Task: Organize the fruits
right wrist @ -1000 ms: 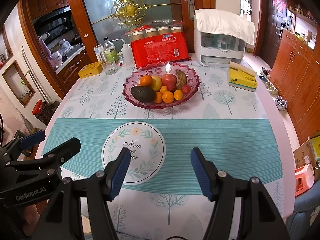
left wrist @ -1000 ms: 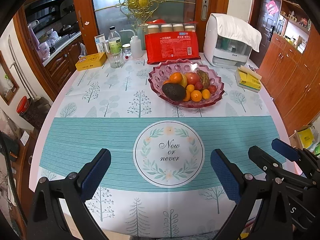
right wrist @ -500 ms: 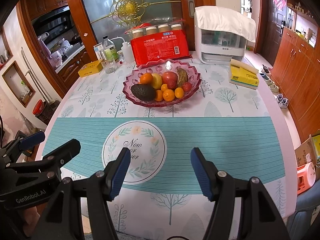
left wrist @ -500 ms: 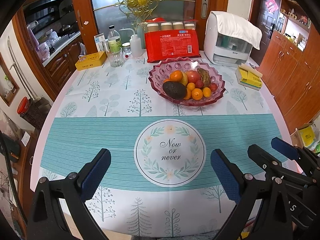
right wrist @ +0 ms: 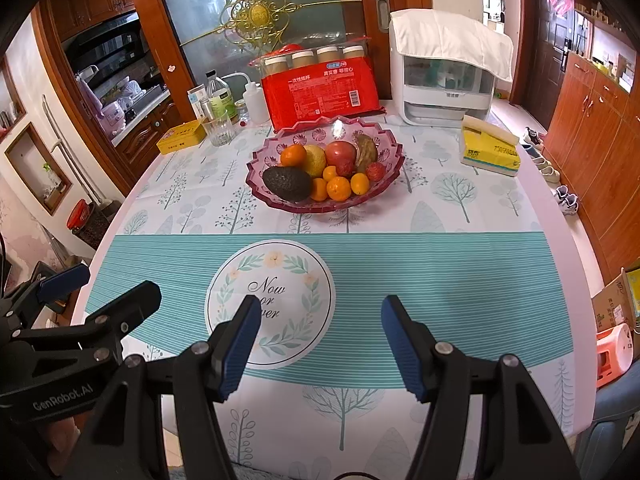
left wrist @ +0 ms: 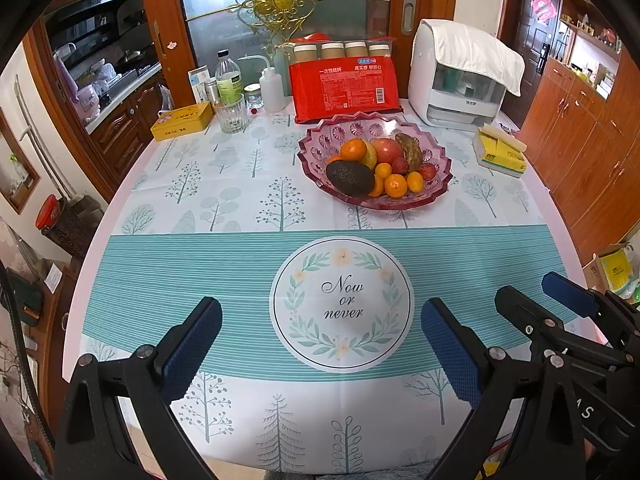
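Observation:
A pink glass fruit bowl (left wrist: 320, 138) (right wrist: 394, 160) stands on the far middle of the table. It holds a dark avocado (left wrist: 349, 177) (right wrist: 286, 182), several oranges and tangerines (left wrist: 395, 185) (right wrist: 338, 188), a red apple (left wrist: 387, 150), a lemon and small red fruits. My left gripper (left wrist: 320, 344) is open and empty over the table's near edge, far from the bowl. My right gripper (right wrist: 320, 340) is open and empty beside it, and its fingers (left wrist: 568, 294) show at the right of the left wrist view.
Behind the bowl stand a red packet of paper cups (left wrist: 346, 86), a white appliance (left wrist: 460, 76), a glass (left wrist: 231, 114), bottles (left wrist: 228, 76) and a yellow tin (left wrist: 182, 120). A yellow tissue pack (left wrist: 498, 152) lies right of the bowl. A round "Now or never" print (left wrist: 342, 304) marks the tablecloth.
Both views have shifted slightly; the bowl sits a touch lower in the frames. Both grippers stay open and empty.

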Motion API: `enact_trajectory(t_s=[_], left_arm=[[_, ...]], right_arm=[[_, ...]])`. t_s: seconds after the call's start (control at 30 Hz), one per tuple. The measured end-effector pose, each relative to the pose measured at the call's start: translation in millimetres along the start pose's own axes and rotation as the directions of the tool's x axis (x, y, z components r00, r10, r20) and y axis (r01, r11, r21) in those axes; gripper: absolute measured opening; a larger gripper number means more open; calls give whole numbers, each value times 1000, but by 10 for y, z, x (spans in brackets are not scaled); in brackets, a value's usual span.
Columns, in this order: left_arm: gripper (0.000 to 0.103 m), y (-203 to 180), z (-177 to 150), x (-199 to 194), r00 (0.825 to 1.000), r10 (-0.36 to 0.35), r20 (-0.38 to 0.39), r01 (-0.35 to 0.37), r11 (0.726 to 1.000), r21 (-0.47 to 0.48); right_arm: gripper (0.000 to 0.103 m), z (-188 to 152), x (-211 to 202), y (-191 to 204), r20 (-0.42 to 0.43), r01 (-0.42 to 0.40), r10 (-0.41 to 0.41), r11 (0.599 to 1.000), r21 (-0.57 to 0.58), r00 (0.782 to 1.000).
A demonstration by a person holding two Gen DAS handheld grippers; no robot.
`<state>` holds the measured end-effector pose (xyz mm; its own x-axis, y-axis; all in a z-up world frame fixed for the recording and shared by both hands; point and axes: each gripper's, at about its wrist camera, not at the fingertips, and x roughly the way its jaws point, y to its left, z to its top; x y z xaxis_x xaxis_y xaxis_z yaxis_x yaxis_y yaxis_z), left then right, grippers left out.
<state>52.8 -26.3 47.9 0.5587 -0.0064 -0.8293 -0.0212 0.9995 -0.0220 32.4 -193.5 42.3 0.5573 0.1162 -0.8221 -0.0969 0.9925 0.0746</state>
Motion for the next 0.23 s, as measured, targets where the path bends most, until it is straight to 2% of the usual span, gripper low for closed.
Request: enact_trajectory(t_s=[0.23], left_arm=[[99, 12, -9, 6, 1000, 1, -2, -1, 1000, 2]], right_arm=[[63, 11, 0, -11, -1, 0, 0, 1000, 1, 1000]])
